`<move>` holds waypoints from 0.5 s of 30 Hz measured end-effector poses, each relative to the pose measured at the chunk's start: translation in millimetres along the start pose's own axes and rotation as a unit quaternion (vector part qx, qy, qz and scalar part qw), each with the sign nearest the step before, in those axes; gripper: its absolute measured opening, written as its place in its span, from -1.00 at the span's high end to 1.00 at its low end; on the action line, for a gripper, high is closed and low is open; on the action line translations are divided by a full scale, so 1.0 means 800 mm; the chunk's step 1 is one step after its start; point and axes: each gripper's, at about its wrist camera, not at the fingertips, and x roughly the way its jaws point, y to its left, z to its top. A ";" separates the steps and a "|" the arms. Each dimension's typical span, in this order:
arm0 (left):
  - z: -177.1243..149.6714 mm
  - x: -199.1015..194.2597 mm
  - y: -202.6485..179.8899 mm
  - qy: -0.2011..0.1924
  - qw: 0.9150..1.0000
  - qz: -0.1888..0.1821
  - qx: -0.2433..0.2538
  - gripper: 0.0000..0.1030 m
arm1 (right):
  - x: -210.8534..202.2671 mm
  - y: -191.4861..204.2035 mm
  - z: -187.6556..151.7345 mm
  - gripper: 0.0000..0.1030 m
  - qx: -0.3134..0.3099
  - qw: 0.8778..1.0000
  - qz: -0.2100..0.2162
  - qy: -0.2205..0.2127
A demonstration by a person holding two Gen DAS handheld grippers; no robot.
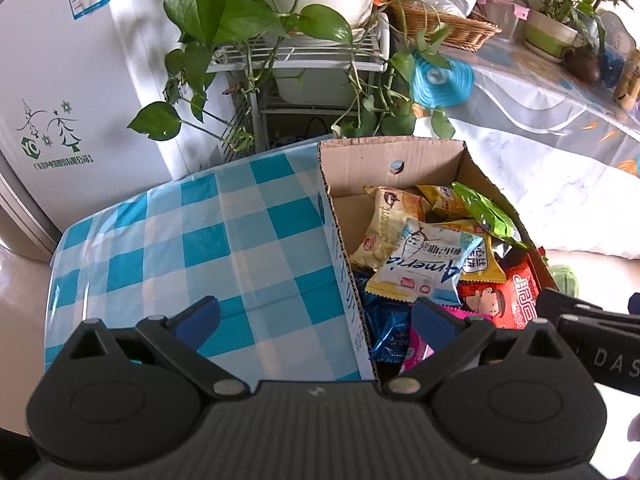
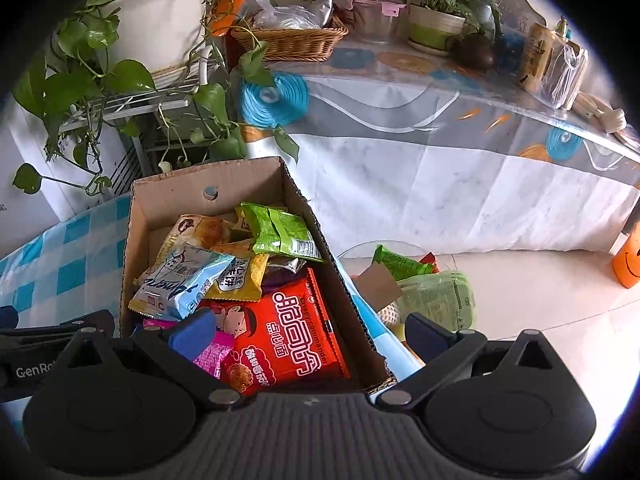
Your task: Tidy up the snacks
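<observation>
A cardboard box [image 1: 360,162] [image 2: 172,192] stands on a blue-checked tablecloth [image 1: 180,232], filled with several snack packets. A light-blue packet [image 1: 428,266] [image 2: 180,280] lies on top, beside a red noodle packet [image 2: 296,320] [image 1: 516,292] and a green packet [image 2: 280,232] [image 1: 484,210]. My left gripper [image 1: 316,320] is open and straddles the box's left wall. My right gripper [image 2: 308,330] is open and straddles the right wall, above the red packet. Neither holds anything. More green packets [image 2: 436,292] lie outside, right of the box.
A plant rack [image 1: 296,56] with trailing leaves stands behind the box. A long table [image 2: 460,92] with a wicker basket [image 2: 292,42], pots and bottles runs along the right. A white fridge [image 1: 48,100] is at the left. An orange container [image 2: 628,264] sits on the floor.
</observation>
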 end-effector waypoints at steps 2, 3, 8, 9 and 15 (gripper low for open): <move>0.000 0.000 0.000 0.002 1.000 0.002 0.001 -0.96 | 0.001 0.000 0.000 -1.00 0.000 1.000 0.001 0.002; 0.001 0.000 0.000 0.002 1.000 0.002 0.001 -0.96 | 0.001 0.000 0.000 -1.00 -0.001 1.000 0.001 0.002; 0.001 0.000 0.001 0.000 1.000 0.005 0.001 -0.96 | 0.001 0.000 0.001 -1.00 -0.001 1.000 0.004 0.001; 0.001 0.000 0.001 0.000 1.000 0.005 0.000 -0.96 | 0.001 0.000 0.001 -1.00 -0.001 1.000 0.004 0.001; 0.002 0.000 0.002 0.002 1.000 0.003 -0.002 -0.96 | 0.001 0.001 0.001 -1.00 0.000 1.000 0.005 0.001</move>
